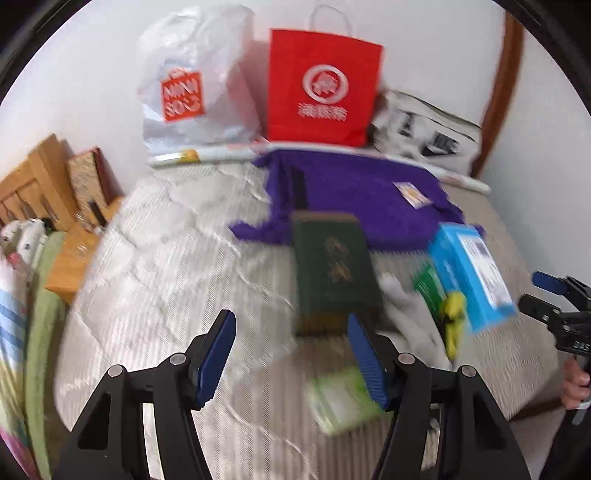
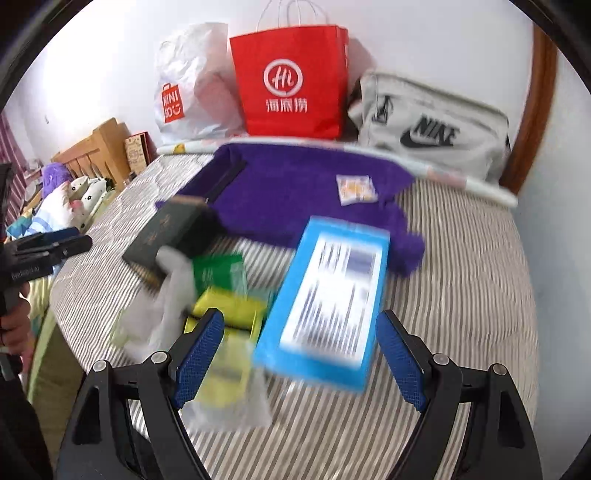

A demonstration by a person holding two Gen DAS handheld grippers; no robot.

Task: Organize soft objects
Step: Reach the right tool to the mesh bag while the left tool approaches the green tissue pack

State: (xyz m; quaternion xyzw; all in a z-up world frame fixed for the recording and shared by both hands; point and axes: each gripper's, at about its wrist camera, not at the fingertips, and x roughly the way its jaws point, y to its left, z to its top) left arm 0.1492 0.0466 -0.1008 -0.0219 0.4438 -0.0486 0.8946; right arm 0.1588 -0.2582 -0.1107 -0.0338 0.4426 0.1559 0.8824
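While both hover over the bed (image 2: 461,277):
Left tool (image 1: 291,354): spread wide, holding nothing; green book (image 1: 332,269) just ahead.
Right tool (image 2: 299,354): spread wide, holding nothing; blue box (image 2: 328,299) between its fingers.
Purple towel (image 2: 295,184): flat beyond both.

A striped quilted bed (image 2: 461,258) meets a white wall (image 2: 424,33) — wooden headboard (image 1: 33,177) at left.
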